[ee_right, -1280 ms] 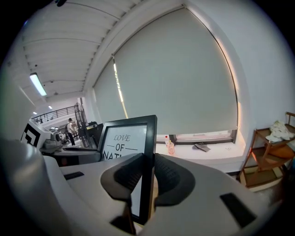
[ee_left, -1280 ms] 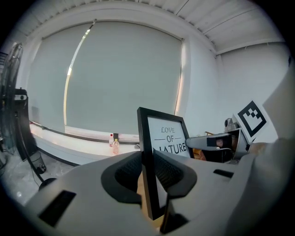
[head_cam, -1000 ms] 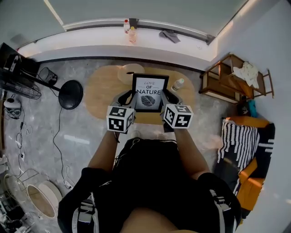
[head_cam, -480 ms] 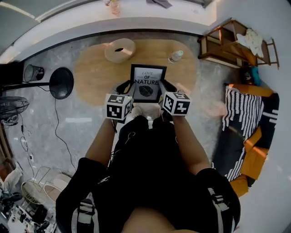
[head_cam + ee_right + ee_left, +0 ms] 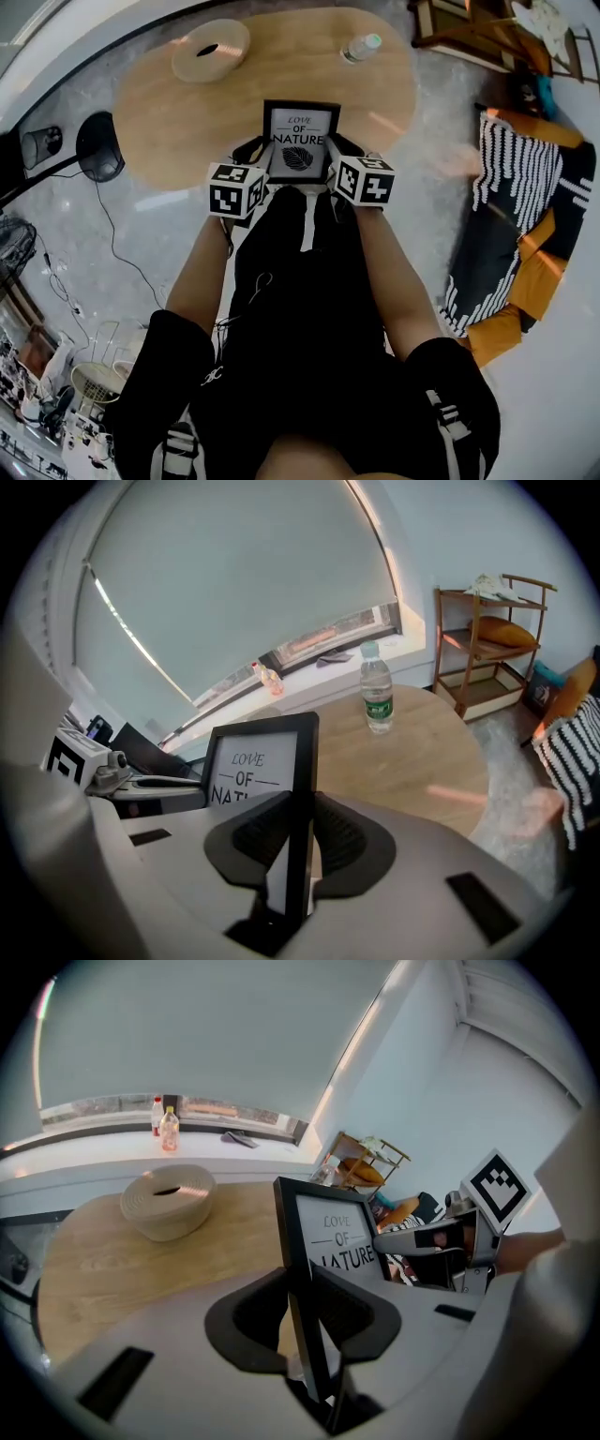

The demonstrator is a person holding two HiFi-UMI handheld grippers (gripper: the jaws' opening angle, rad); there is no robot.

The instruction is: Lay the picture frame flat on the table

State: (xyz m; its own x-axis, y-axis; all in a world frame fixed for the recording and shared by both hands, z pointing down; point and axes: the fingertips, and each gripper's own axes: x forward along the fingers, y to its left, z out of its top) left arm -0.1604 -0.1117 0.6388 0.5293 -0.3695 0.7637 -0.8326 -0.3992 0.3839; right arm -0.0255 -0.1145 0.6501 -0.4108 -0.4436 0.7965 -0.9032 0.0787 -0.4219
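The frame (image 5: 300, 141) stands upright over the near edge of the table (image 5: 169, 112), print facing the person; contact with the tabletop cannot be confirmed. The left gripper (image 5: 305, 1283) clamps the frame's left edge, its jaws opening with the edge between them. The right gripper (image 5: 298, 813) clamps the right edge, jaws narrow. A bowl (image 5: 211, 49) sits far left, a bottle (image 5: 361, 47) far right
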